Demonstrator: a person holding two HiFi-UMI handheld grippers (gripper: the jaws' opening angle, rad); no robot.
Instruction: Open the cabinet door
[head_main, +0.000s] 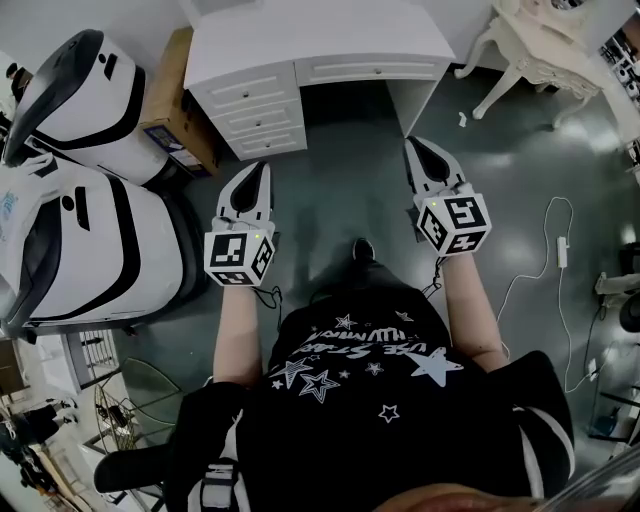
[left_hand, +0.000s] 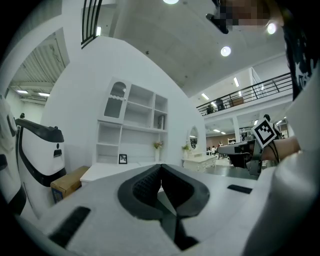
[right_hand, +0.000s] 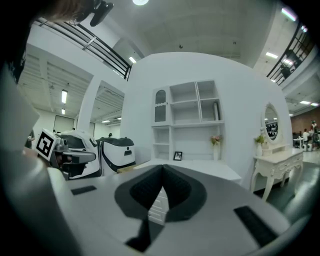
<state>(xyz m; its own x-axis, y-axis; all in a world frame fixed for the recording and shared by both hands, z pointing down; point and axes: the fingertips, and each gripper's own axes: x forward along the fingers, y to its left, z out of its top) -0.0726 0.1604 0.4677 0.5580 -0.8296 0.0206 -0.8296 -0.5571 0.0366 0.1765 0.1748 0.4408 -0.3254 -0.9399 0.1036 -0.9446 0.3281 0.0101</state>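
On my head view the wearer has a black T-shirt (head_main: 372, 395) printed with white stars and lettering, with white stripes on its short sleeves. The left gripper (head_main: 262, 168) and right gripper (head_main: 412, 144) are white shells with black ribbed pads. Each carries a white marker cube (head_main: 240, 258) with black squares and trails a thin black cable (head_main: 270, 296).

A person in a black star-printed shirt (head_main: 370, 400) holds the white left gripper (head_main: 260, 172) and the white right gripper (head_main: 415, 148) above the dark grey floor (head_main: 340, 210), both pointing toward a white wooden counter (head_main: 300, 35) with a stack of drawers (head_main: 255, 115), beside large white-and-black rounded machines (head_main: 90, 230) at the left.
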